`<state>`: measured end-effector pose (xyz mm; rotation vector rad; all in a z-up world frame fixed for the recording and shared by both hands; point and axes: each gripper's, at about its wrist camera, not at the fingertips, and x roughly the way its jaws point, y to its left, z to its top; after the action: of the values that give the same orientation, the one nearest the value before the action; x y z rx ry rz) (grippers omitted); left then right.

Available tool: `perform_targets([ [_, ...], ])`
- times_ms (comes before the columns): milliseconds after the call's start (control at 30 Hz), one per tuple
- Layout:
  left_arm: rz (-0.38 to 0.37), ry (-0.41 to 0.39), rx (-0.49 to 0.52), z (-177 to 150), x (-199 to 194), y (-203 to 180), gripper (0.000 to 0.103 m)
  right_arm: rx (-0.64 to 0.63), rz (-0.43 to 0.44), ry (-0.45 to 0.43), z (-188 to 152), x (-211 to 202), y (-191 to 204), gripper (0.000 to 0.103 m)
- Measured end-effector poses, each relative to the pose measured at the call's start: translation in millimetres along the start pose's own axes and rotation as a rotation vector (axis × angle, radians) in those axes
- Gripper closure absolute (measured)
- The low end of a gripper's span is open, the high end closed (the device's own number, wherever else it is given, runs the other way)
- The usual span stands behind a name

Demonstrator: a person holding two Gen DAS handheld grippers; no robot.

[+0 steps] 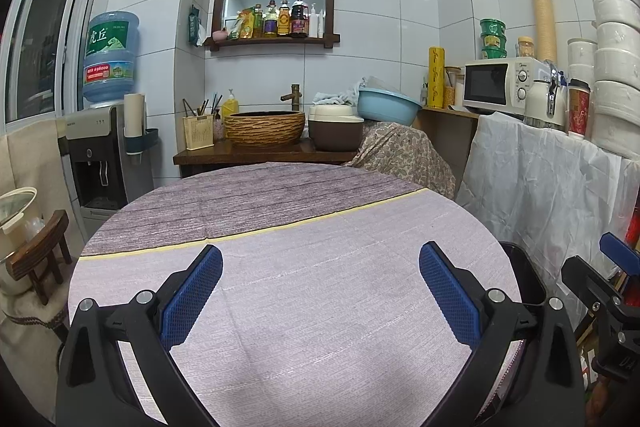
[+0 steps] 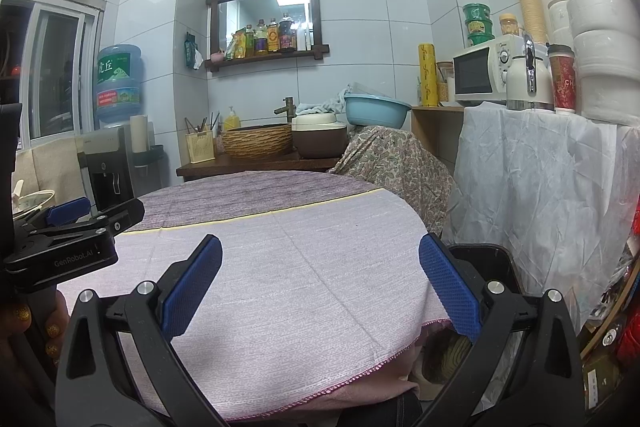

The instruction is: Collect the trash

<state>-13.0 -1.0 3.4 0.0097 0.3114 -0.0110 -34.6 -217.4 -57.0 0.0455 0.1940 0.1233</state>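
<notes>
Left gripper [image 1: 320,291] spread wide over the round table [image 1: 300,307], right gripper [image 2: 320,291] splayed too (both empty), black trash bin [image 2: 484,267] sat beside table's right edge.

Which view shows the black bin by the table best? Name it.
Right wrist view: the black bin shows its open rim beside the table, though the right finger covers part. Left wrist view catches only a sliver of the rim.

Even, cool ceiling light, soft shadows, sharp focus, strong fisheye bending with dark corners.
</notes>
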Motion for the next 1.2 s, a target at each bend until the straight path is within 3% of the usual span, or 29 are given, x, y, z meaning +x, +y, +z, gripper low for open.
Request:
perform_targets([
  [1200, -0.008, 0.007, 0.004, -1.0, 1.8, -7.5, 0.005, 0.004, -0.044, 0.011, 0.1, 1.6, -6.7, 0.006],
])
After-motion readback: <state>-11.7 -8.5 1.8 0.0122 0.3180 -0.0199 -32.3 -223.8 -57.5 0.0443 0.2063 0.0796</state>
